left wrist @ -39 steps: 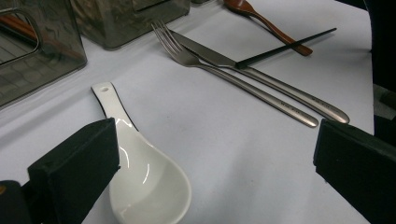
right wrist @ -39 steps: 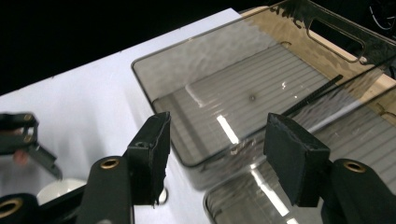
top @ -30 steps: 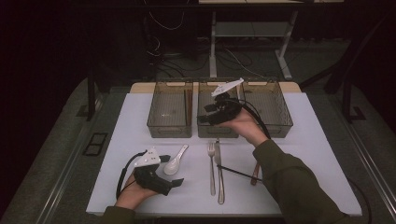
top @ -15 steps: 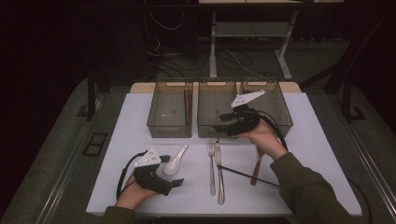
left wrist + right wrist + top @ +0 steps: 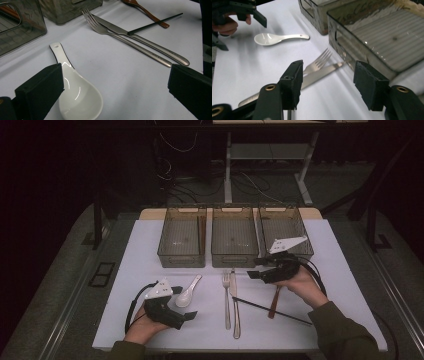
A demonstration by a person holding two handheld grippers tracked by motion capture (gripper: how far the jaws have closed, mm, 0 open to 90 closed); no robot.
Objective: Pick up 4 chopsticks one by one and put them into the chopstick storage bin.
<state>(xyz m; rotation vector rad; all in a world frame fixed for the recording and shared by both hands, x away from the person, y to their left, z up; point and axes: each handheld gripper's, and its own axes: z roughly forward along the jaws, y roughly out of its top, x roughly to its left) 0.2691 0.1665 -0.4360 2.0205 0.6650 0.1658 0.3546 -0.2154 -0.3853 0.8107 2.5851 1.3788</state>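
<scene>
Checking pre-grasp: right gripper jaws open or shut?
Open. The right gripper has a clear gap between its pads, nothing between them; through it show the fork and knife on the table.

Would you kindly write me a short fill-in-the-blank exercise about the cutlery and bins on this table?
1. Behind the cutlery stand ____ clear bins in a row.
2. The white spoon lies beside the ____ gripper.
3. The fork lies right next to the ____.
4. A black chopstick lies across the handle of the ____ spoon.

Missing words: three; left; knife; brown
</scene>
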